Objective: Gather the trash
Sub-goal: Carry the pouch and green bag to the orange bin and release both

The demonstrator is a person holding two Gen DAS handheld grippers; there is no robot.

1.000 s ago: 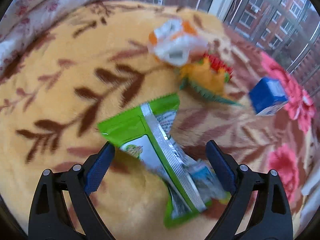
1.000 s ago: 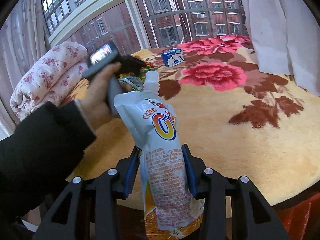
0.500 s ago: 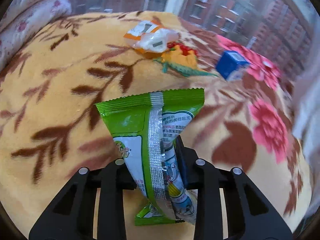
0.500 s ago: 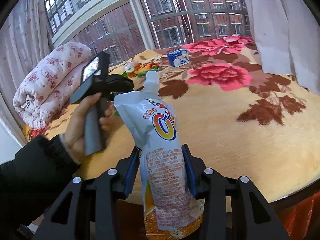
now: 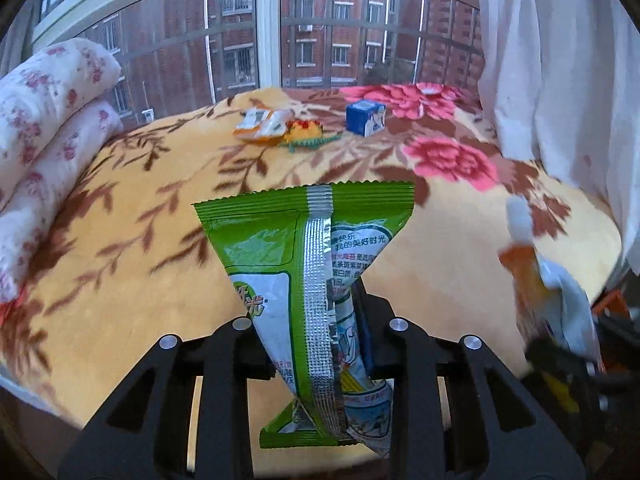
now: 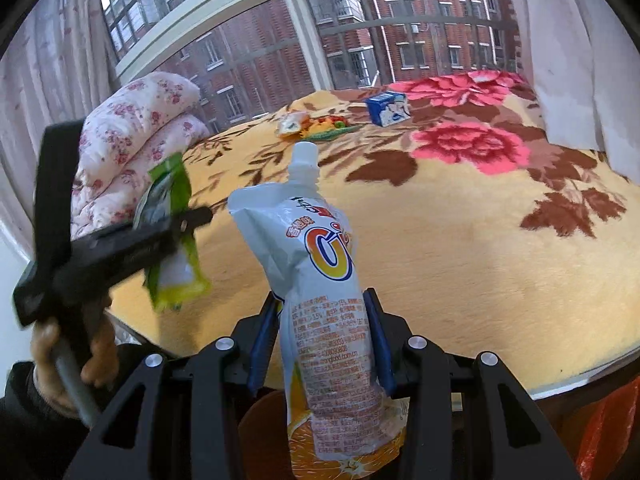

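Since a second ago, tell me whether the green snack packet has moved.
Yes. The green snack packet lay flat on the floral blanket; now it is off it, raised toward the blanket's near edge, clamped in the left gripper.

A bed (image 5: 120, 240) fills the room's middle, covered by a yellow plush blanket (image 6: 460, 264) with brown leaf sprays and big pink flowers. At the bed's left end lies a rolled quilt (image 5: 48, 112), white with small pink blossoms. Behind the bed stands a wide window (image 5: 264, 28) with pale frames and metal bars; through it show red brick apartment blocks (image 6: 420, 20). A white curtain (image 5: 560, 80) hangs at the bed's right side, and a sheer one (image 6: 52, 60) hangs left of the quilt. Even daylight comes in through the window.
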